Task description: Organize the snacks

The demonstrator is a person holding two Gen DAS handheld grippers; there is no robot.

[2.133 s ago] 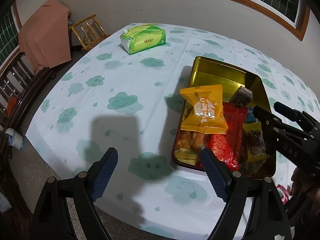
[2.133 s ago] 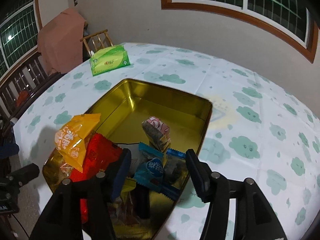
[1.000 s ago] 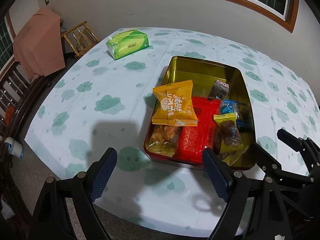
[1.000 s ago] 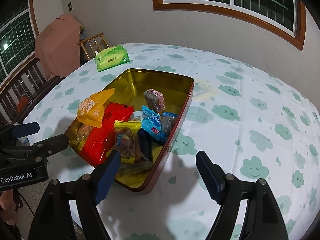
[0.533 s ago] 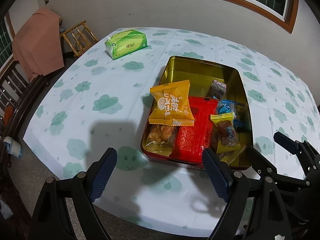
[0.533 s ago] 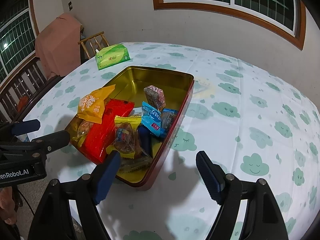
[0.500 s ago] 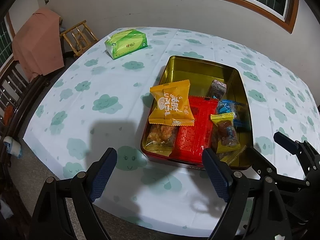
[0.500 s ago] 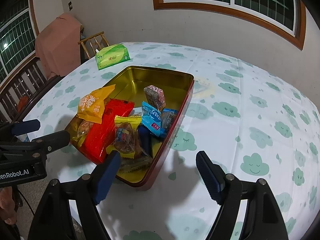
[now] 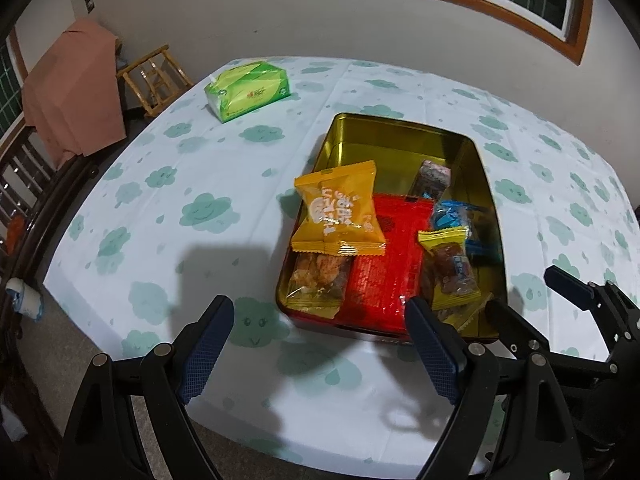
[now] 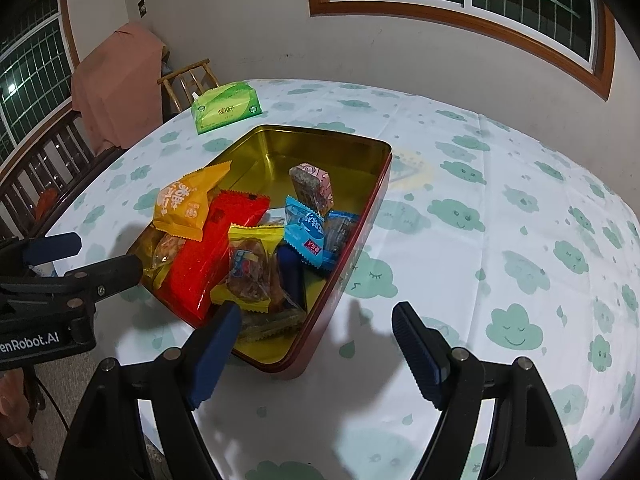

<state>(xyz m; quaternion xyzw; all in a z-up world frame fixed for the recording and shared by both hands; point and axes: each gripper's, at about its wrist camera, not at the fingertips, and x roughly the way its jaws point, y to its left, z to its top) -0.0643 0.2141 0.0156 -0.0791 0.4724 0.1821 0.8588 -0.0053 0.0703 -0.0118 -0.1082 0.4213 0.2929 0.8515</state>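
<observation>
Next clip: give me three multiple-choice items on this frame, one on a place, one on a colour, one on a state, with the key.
1. Where is the tissue pack?
A. Inside the tin
B. On the table beyond the tin
C. On the chair

2. What colour is the tin inside?
A. Gold
B. Blue
C. White

3. How are the two tools?
A. Both open, holding nothing
B. Left shut on a snack
C. Right shut on the tin

Key:
1 B: the pack lies on the tablecloth, apart from the tin's far end.
2 A: the bare far half of the tin shines gold.
3 A: the left tool and right tool both have fingers spread wide, nothing between them.
</observation>
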